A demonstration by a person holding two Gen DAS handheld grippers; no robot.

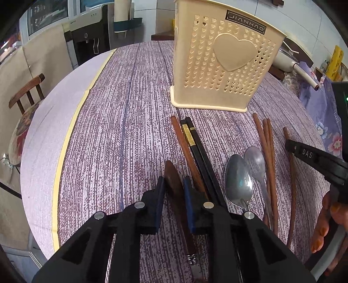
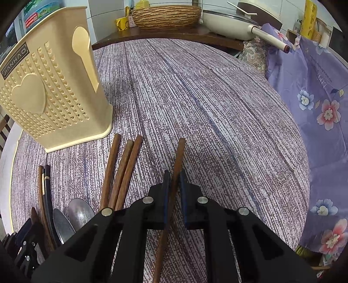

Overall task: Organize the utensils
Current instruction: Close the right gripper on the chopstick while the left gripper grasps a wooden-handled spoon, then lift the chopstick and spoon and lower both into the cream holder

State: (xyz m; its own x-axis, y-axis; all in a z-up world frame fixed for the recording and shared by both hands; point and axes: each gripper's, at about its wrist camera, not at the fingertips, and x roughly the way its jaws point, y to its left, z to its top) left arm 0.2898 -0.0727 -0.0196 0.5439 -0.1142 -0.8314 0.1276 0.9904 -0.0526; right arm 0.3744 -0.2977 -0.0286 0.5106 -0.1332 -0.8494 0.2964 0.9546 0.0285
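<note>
A cream perforated utensil holder (image 1: 224,63) with a heart stands on the table; it also shows in the right wrist view (image 2: 50,93). My left gripper (image 1: 174,185) is shut on a dark wooden spoon (image 1: 173,178) lying on the cloth. My right gripper (image 2: 174,178) is shut on a single brown chopstick (image 2: 179,154), low over the table. Beside them lie a brown chopstick (image 1: 184,148), two black chopsticks (image 1: 195,148), two metal spoons (image 1: 245,174) and three brown chopsticks (image 2: 121,167).
The round table has a purple woven cloth (image 2: 206,98). A chair (image 1: 28,95) stands at the left. A floral purple cloth (image 2: 315,98), a white pan (image 2: 230,21) and a wicker bowl (image 2: 165,15) lie beyond the far edge.
</note>
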